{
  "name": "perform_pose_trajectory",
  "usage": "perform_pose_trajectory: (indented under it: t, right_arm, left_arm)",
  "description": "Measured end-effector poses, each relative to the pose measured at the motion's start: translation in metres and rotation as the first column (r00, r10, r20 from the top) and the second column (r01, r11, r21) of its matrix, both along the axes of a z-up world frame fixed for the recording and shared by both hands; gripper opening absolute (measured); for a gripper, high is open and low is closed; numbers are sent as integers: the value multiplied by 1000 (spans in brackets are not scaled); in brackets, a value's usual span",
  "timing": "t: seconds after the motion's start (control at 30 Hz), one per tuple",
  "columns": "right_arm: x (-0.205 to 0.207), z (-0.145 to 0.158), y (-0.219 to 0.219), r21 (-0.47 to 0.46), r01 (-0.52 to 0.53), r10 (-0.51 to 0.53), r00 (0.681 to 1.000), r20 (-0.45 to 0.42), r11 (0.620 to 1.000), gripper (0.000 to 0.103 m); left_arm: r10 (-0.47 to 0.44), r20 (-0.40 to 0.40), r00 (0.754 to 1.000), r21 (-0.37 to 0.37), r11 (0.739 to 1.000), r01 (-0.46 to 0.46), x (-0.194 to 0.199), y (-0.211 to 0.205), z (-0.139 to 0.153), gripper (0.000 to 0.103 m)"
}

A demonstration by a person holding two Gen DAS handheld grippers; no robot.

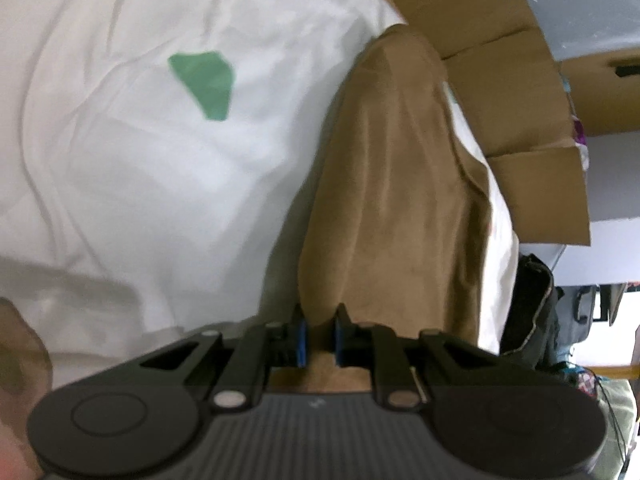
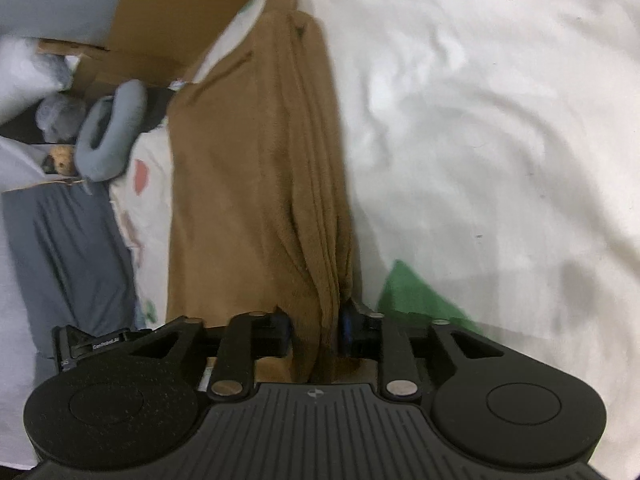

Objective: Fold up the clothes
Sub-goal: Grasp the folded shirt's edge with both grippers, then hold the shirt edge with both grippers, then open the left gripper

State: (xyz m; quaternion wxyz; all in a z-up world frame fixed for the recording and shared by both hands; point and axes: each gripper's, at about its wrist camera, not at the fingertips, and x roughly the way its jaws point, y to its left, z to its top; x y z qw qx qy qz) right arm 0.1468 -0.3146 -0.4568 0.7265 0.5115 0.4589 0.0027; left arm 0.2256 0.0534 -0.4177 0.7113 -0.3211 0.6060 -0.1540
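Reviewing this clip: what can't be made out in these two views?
- Garment type: the brown cloth is bunched; in both wrist views each tool's body covers its near end.
- Layer count: folds blur together at the right tool.
- Cardboard box contents: cut off by the frame edge.
- Left tool: fabric beneath hidden.

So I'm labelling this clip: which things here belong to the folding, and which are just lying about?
In the job: brown garment, left gripper and right gripper both clamped on it, white sheet under it.

Lying about: cardboard box, grey pillow, dark bag.
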Motion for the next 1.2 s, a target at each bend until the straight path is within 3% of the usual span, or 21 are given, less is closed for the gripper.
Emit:
perform_pose_trajectory:
  t: [0.03, 0.1, 0.23, 0.37, 0.47, 0.5, 0.57, 0.6, 0.8, 1.2]
  right_arm:
    - [-1, 0, -1, -3, -2, 2, 1000, 5, 1000, 34]
    - [-3, 1, -4, -11, 1, -1, 1000, 16, 1000, 47]
    - [-3, -7, -12, 14, 18, -19, 999, 27, 1000, 47]
    - [5, -15, -13, 56, 7, -9, 999, 48, 998, 47]
    - [11, -19, -11, 80, -4, -1, 998, 65, 997, 47]
    - [13, -20, -10, 81, -8, 2, 998, 68, 997, 39]
    - [16, -18, -6, 68, -22, 18, 998, 59, 997, 21]
    - [18, -17, -5, 64, -27, 23, 998, 55, 998, 20]
    - [16, -1, 3, 67, -50, 46, 997, 55, 997, 16]
    - [-3, 10, 36, 102, -122, 123, 992, -5, 987, 16]
  left_arm:
    - [-5, 2, 1000, 6, 1000, 5, -2, 0, -2, 15]
    - [-9, 0, 1000, 11, 1000, 9, -3, -1, -6, 17]
    - [-16, 7, 1000, -6, 1000, 16, -3, -5, -8, 39]
    - [-22, 14, 1000, -27, 999, 22, -4, -8, -10, 52]
    - [-35, 12, 999, -32, 999, 35, -1, -9, -13, 46]
    - [-48, 6, 999, -24, 999, 48, 0, -8, -12, 29]
    - [-65, -1, 998, -32, 997, 65, 2, -7, -12, 18]
    - [-69, -1, 998, -40, 997, 69, 3, -5, -10, 15]
    - [-159, 10, 987, -14, 987, 159, 9, -5, 10, 12]
    - [-246, -65, 967, 20, 969, 247, 17, 6, 23, 12]
